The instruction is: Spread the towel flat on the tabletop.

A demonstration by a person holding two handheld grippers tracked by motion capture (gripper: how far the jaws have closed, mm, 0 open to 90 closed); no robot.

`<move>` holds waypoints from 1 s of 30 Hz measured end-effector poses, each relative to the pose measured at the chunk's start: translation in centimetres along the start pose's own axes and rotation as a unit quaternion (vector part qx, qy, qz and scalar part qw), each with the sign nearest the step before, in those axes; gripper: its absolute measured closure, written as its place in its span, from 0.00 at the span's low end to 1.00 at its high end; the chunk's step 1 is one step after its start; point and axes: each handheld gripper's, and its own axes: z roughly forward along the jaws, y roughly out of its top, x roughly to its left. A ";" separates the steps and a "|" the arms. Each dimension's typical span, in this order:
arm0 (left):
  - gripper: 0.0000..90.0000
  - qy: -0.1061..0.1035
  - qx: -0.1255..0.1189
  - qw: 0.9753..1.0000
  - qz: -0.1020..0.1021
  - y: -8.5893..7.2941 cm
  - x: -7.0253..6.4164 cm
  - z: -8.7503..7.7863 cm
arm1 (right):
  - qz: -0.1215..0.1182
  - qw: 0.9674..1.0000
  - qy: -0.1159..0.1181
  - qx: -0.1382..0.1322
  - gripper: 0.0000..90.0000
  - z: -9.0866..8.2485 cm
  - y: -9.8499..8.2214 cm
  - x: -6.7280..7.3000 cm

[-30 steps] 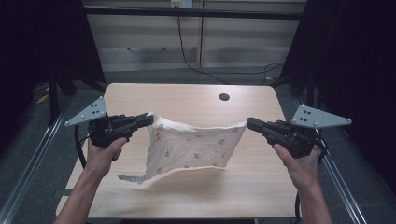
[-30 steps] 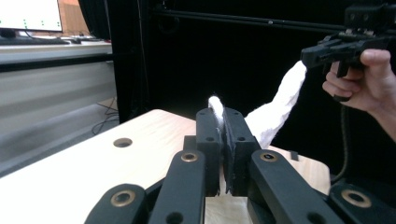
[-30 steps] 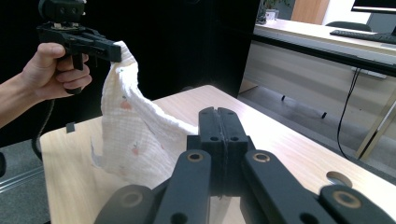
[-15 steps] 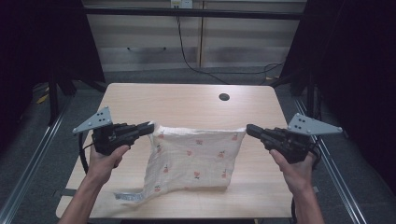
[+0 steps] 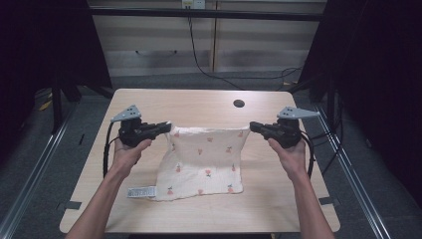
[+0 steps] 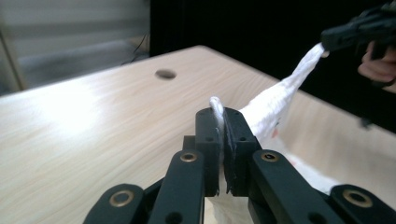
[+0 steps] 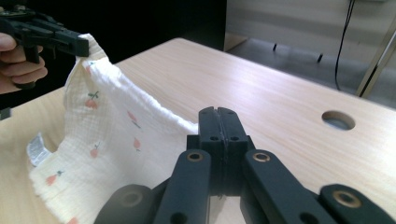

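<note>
A white cloth (image 5: 206,159) with small pink fruit prints is stretched between both grippers by its two far corners. Its near half lies flat on the wooden table (image 5: 199,102), and a label (image 5: 142,191) sticks out at its near left corner. My left gripper (image 5: 166,127) is shut on the left corner; in the left gripper view the cloth (image 6: 275,100) is pinched between the jaws of the left gripper (image 6: 219,122). My right gripper (image 5: 253,126) is shut on the right corner, and the cloth (image 7: 107,140) runs from the right gripper (image 7: 218,125) to the other gripper (image 7: 70,44).
A round hole (image 5: 239,103) is in the table at the far right of centre. Bare wood lies beyond the cloth and on both sides. Metal rails run along the floor left and right of the table, and cables hang at the back wall.
Both hands have come down with the cloth. It hung loose in the air before; now its lower half is spread flat on the table and the label lies on the wood.
</note>
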 end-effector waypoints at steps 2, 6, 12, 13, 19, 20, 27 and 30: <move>0.96 0.005 0.012 1.000 -0.013 -0.6 1.2 1.2 | 0.007 1.000 -0.001 0.013 1.00 1.5 -0.4 -0.8; 0.95 0.014 0.023 0.999 -0.028 -1.3 2.4 2.1 | 0.030 0.999 -0.001 0.029 1.00 4.4 -1.5 -2.4; 0.84 0.043 0.057 0.995 -0.062 -2.5 5.4 3.3 | 0.064 0.996 -0.006 0.059 1.00 7.8 -2.7 -4.2; 0.81 0.043 0.057 0.995 -0.062 -2.5 5.4 3.3 | 0.070 0.996 -0.006 0.061 1.00 8.3 -2.8 -4.5; 0.78 0.052 0.051 0.995 -0.073 -2.4 5.9 2.6 | 0.079 0.993 -0.011 0.084 1.00 10.2 -2.8 -5.4; 0.78 0.052 0.051 0.995 -0.073 -2.4 5.9 2.6 | 0.079 0.993 -0.011 0.084 1.00 10.2 -2.8 -5.4; 0.78 0.048 0.052 0.996 -0.063 -2.8 5.3 2.0 | 0.085 0.990 -0.041 0.103 0.95 11.6 -3.1 -6.5; 0.78 0.050 0.051 0.995 -0.063 -2.8 5.4 1.7 | 0.095 0.990 -0.058 0.092 0.84 11.6 -3.0 -6.7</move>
